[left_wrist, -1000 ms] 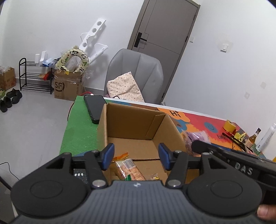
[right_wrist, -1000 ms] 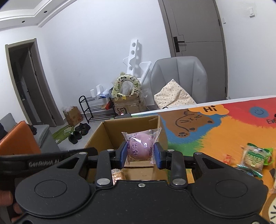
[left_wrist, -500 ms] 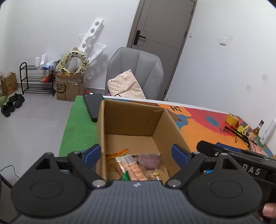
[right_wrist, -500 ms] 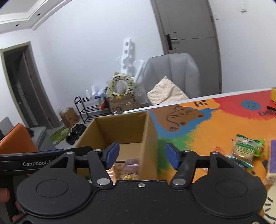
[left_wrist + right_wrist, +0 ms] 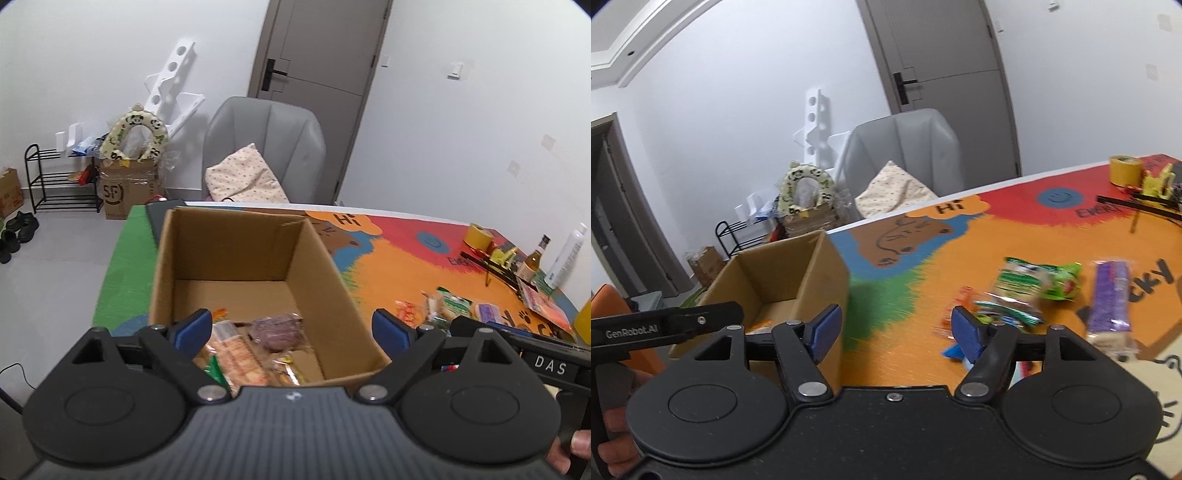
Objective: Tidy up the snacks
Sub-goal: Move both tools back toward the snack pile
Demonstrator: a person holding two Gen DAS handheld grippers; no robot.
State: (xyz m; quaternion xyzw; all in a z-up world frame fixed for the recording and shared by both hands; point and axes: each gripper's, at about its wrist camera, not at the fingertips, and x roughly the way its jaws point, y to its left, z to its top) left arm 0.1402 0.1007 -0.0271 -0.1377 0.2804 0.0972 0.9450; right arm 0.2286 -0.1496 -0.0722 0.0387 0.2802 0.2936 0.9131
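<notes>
An open cardboard box (image 5: 314,258) stands on the colourful table mat and also shows in the right wrist view (image 5: 820,273). Inside it lie a pink bun in clear wrap (image 5: 277,326), an orange cracker pack (image 5: 236,354) and a small yellow snack (image 5: 286,363). My left gripper (image 5: 291,328) is open and empty, above the box's near end. My right gripper (image 5: 894,328) is open and empty, to the right of the box above the mat. On the mat lie a green snack bag (image 5: 1030,284), a purple wafer pack (image 5: 1110,299) and small wrapped sweets (image 5: 960,295).
A grey chair (image 5: 266,147) with a cushion stands behind the table. A black phone (image 5: 155,218) lies behind the box. Yellow tape (image 5: 1124,170), bottles (image 5: 533,258) and clutter sit at the table's far right. A shoe rack (image 5: 55,181) and boxes stand on the floor at left.
My right gripper opened and let the pink bun fall into the box, then swung right toward the loose snacks. My left gripper opened wide above the box.
</notes>
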